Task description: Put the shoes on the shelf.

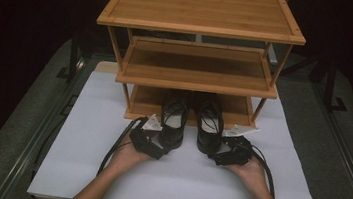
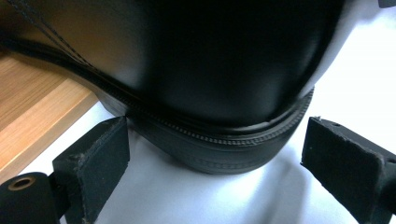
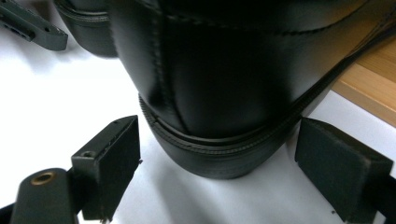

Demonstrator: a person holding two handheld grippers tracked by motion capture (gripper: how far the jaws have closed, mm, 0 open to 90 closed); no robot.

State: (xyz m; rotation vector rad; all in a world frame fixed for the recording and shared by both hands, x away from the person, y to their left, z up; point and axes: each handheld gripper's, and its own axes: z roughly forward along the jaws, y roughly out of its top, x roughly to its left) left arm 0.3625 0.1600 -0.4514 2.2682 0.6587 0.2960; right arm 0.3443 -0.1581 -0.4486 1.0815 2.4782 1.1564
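Note:
Two black leather shoes stand side by side, toes on the bottom shelf of a bamboo rack (image 1: 202, 9), heels out on the white table top. My left gripper (image 1: 161, 145) is at the heel of the left shoe (image 1: 172, 124); my right gripper (image 1: 216, 153) is at the heel of the right shoe (image 1: 209, 128). In the left gripper view the left gripper (image 2: 215, 140) is open, its jaws flanking the left shoe's heel (image 2: 224, 93). The right gripper (image 3: 217, 149) is likewise open on either side of the right shoe's heel (image 3: 224, 93).
The rack has three shelves; the upper two carry nothing. Its bottom shelf edge (image 2: 32, 107) (image 3: 369, 79) lies beside each heel. White table top (image 1: 180, 185) stretches between the shoes and the person's forearms. Dark floor and metal rails surround the table.

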